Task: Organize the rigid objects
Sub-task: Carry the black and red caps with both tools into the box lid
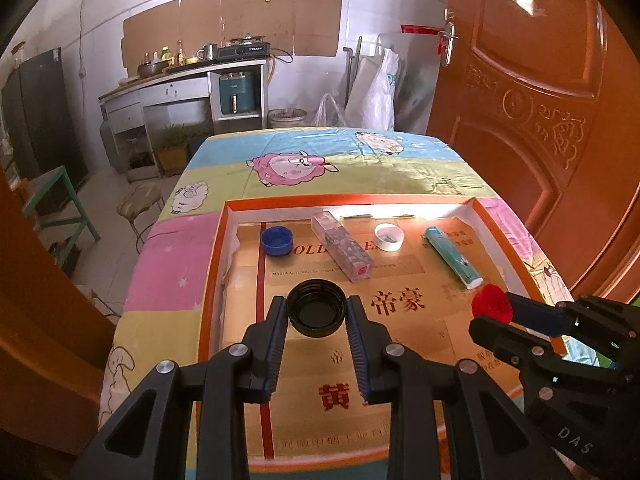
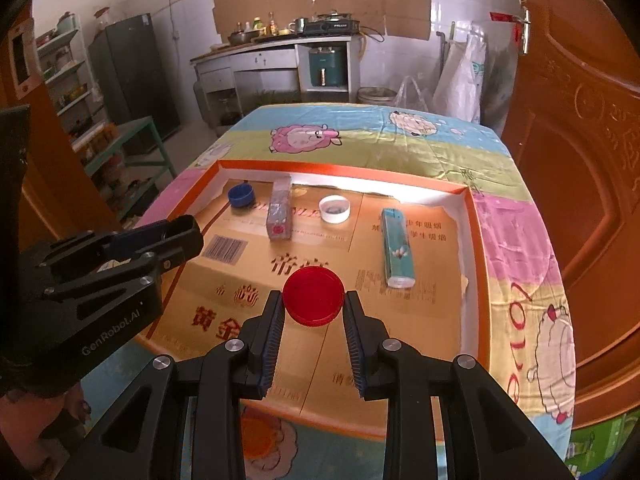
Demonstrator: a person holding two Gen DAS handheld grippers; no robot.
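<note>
My left gripper (image 1: 317,309) is shut on a black bottle cap (image 1: 317,314), open side up, above the near part of the orange-rimmed cardboard tray (image 1: 212,248). My right gripper (image 2: 313,302) is shut on a red cap (image 2: 313,295), flat side up, over the same tray (image 2: 474,216). From the left wrist view the red cap (image 1: 491,303) shows at the right, in the right gripper (image 1: 494,312). Further back in the tray lie a blue cap (image 1: 276,240), a clear patterned box (image 1: 342,246), a white cap (image 1: 388,237) and a teal lighter (image 1: 452,257).
The tray sits on a table with a cartoon sheep cloth (image 1: 292,168). An orange wooden door (image 1: 540,112) stands close at the right. A stool (image 1: 140,204) and a green bench (image 1: 60,200) stand on the floor at the left, with a kitchen counter (image 1: 184,80) behind.
</note>
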